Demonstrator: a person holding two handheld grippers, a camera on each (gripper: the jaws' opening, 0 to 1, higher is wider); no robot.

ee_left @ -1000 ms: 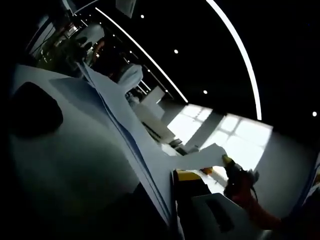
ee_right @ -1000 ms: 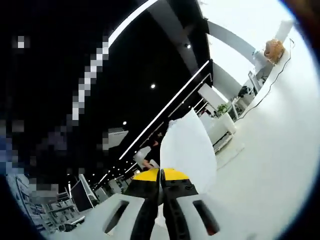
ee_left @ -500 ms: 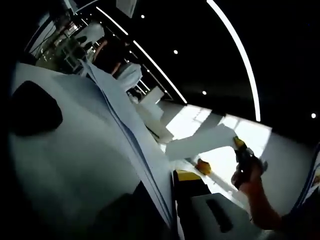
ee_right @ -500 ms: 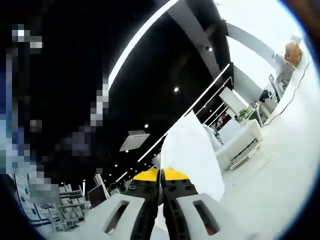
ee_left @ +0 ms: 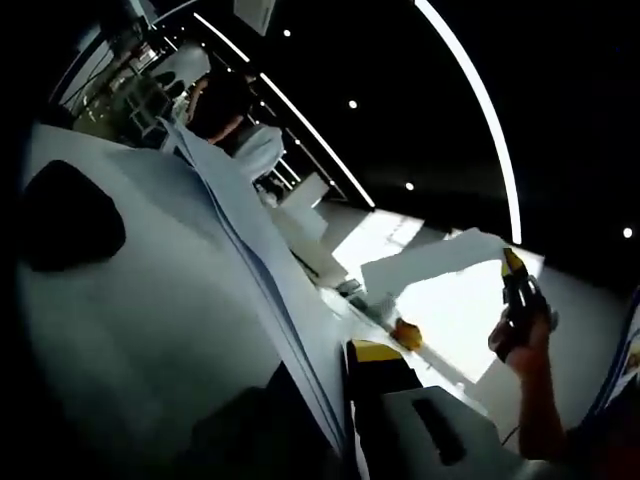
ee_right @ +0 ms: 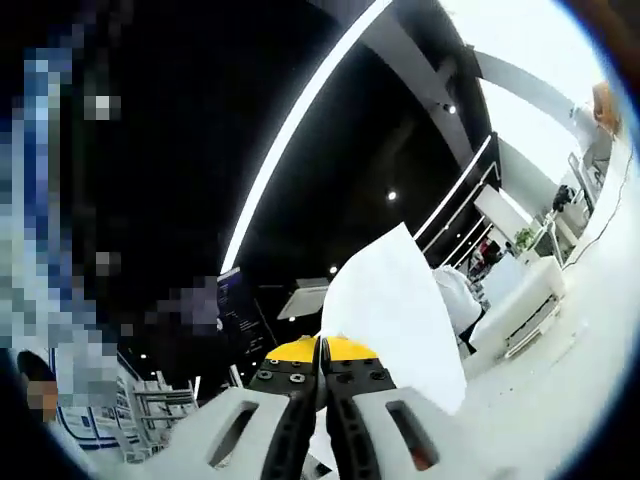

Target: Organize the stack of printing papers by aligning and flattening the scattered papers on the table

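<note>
Up close in the left gripper view, the left claw pinches a stack of papers that fans up to the left; farther right, a hand holds the right claw, pinching a sheet aloft.

Over in the right gripper view, the right claw is pressed together on that white sheet, raised toward the dark ceiling, with the white desk at lower right.

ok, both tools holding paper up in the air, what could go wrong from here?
1. The right tool pinches a single sheet by one edge; it could slip or crease if swung.
2. The left tool grips a fanned stack of sheets at its edge, so loose sheets might slide out and scatter.
3. Both are lifted off the table, so realigning the edges on the way down may be hard.
</note>
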